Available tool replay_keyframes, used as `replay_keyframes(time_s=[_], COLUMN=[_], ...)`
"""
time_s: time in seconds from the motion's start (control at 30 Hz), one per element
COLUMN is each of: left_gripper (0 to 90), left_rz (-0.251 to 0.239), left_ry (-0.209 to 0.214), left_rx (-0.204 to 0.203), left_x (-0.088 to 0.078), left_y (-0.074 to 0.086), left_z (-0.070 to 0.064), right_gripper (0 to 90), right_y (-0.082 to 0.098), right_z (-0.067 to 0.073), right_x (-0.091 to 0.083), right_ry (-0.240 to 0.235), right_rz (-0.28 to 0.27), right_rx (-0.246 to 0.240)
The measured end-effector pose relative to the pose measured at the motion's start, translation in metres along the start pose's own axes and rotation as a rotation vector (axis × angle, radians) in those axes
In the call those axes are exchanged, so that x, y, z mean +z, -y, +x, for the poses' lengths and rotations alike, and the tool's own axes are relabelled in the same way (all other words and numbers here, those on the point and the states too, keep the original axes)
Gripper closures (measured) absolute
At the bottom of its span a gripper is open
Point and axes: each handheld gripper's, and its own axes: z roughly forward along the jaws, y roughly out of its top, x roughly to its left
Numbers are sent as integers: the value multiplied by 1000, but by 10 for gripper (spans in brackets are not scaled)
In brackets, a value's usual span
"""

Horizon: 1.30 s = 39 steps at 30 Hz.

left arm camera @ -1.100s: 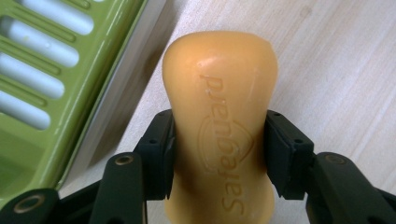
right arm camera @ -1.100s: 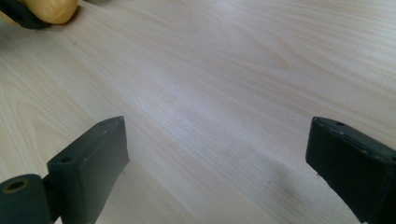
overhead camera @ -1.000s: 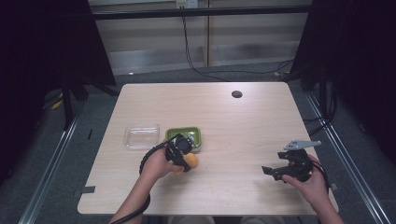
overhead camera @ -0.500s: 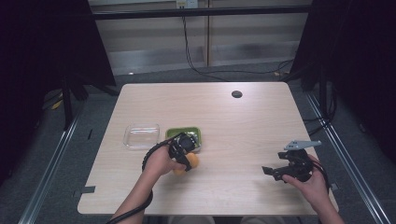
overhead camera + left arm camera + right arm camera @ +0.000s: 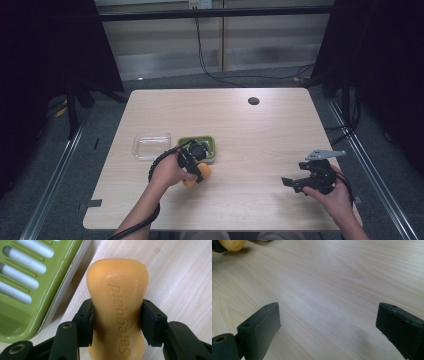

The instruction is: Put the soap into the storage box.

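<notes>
At the left of the table [image 5: 260, 125] lies a clear lid [image 5: 151, 145], and just beside it a green soap dish [image 5: 27, 287] with a slotted floor. The left gripper [image 5: 116, 320] is clenched on an orange soap [image 5: 117, 307] at its narrow waist, pads pressing both sides — the bar sits on the wood just right of the dish. To do this well, I judge the bar should be lifted straight, kept level, carried over the rim and lowered flat onto the slots before letting go; a slick bar could twist out if squeezed unevenly. Far right, the right gripper [image 5: 328, 322] hangs low over bare wood, jaws wide apart, holding nothing.
</notes>
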Motion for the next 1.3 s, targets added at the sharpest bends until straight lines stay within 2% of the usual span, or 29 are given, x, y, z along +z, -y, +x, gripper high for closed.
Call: replay_keyframes(time_s=[0.07,0.17,0.2,0.23,0.27,0.33,0.37,0.47,0.5,0.53,0.57,0.6,0.63,0.77,0.87,0.93,0.97,1.1,1.13,1.17,1.2,1.27,1.3], left_gripper=[500,500,500,501,501,501,501,500,500,500,501,500,500,500,500,500,500,500,500,500,500,500,500], left_rz=[4,-7,-4,-8,-6,-12,-15,-17,-24,-24,-20,-18,-23,-13,-36,-26,-29,-29,-18,-29,-30,-41,-29], left_ry=[1,5,6,10,9,17,10,12,18,10,16,12,15,25,31,24,27,24,27,29,23,24,32], left_rx=[6,-16,-5,-18,-9,-19,-5,-2,-13,-3,-13,0,-9,5,-21,4,-7,-4,14,-3,6,-2,4], left_x=[-3,-5,-6,-6,-8,-10,-11,-15,-16,-17,-17,-18,-18,-20,-21,-24,-25,-27,-29,-29,-30,-32,-33], left_y=[0,0,0,0,0,-1,-1,-2,-2,-3,-3,-4,-4,-5,-6,-7,-7,-9,-9,-10,-10,-11,-11], left_z=[0,0,1,1,1,1,2,3,2,3,2,3,3,5,4,6,6,6,8,7,8,8,9], right_gripper=[50,50,50,50,50,50,50,50,50,50,50,50,50,50,50,50,50,50,50,50,50,50,50], right_y=[0,-1,-1,-1,-1,-1,-1,-1,-1,-1,-1,-1,-1,-1,-1,-1,-1,-1,-1,-1,-1,-1,-1], right_z=[0,1,1,1,1,1,1,1,1,1,1,1,1,1,0,0,0,0,0,0,0,0,0], right_x=[-1,-1,-1,0,0,0,0,0,-1,-1,-1,0,0,0,0,0,0,0,0,0,0,0,0], right_ry=[2,3,1,-1,-1,2,-1,1,1,0,1,1,2,-1,-2,-4,-1,-2,-3,-3,-4,-4,-5], right_rz=[1,1,1,0,0,-2,1,2,0,-2,-2,-1,1,-2,-3,-3,0,-2,0,1,-1,-1,-2], right_rx=[2,2,2,-2,-3,-4,-4,1,1,0,1,0,-1,-4,-5,-3,-2,-3,-5,-6,-4,-6,-5])
